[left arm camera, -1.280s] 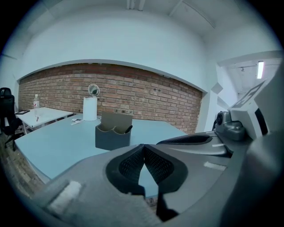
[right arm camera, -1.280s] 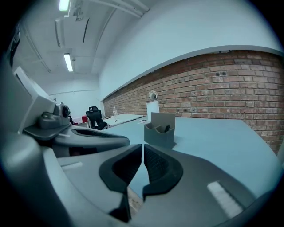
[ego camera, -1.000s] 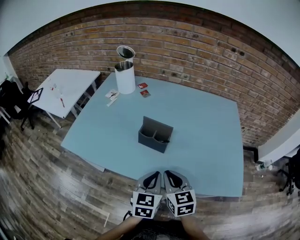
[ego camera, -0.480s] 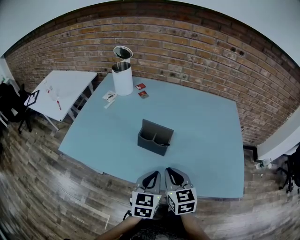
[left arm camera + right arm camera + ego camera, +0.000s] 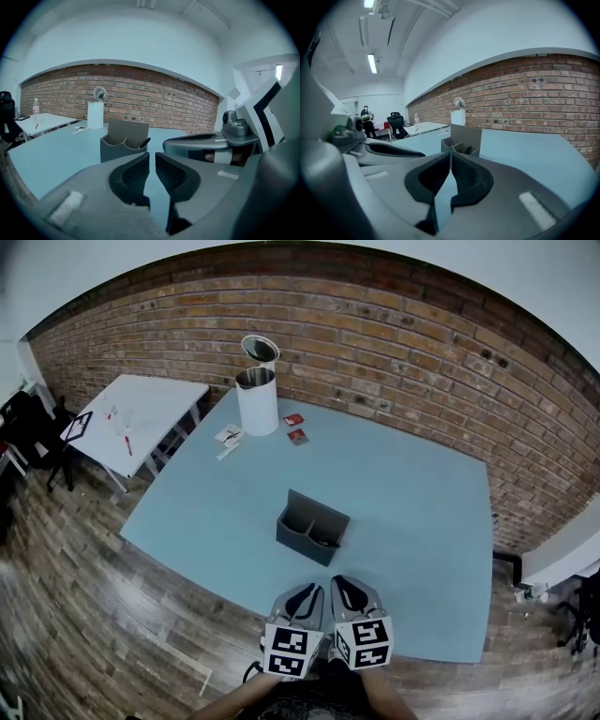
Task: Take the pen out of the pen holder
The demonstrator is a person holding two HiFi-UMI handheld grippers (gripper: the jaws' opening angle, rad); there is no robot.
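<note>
A dark grey pen holder point(image 5: 312, 528) with two compartments stands in the middle of the light blue table point(image 5: 412, 521). A dark pen point(image 5: 144, 142) leans in its right compartment; in the right gripper view the pen point(image 5: 468, 150) shows only as a dark tip inside the holder point(image 5: 461, 139). Both grippers hover side by side at the table's near edge, well short of the holder point(image 5: 123, 140). My left gripper point(image 5: 309, 590) is shut with a hairline gap and nothing in it. My right gripper point(image 5: 339, 586) is shut and holds nothing as well.
A white cylindrical bin point(image 5: 257, 399) with a round lid point(image 5: 260, 348) raised behind it stands at the table's far left, with small red packets point(image 5: 294, 420) and cards point(image 5: 228, 435) beside it. A white side table point(image 5: 141, 413) stands to the left. A brick wall point(image 5: 394, 343) runs behind.
The head view has shifted a little, so the table sits slightly differently in frame. The grippers and the pen holder have kept their places.
</note>
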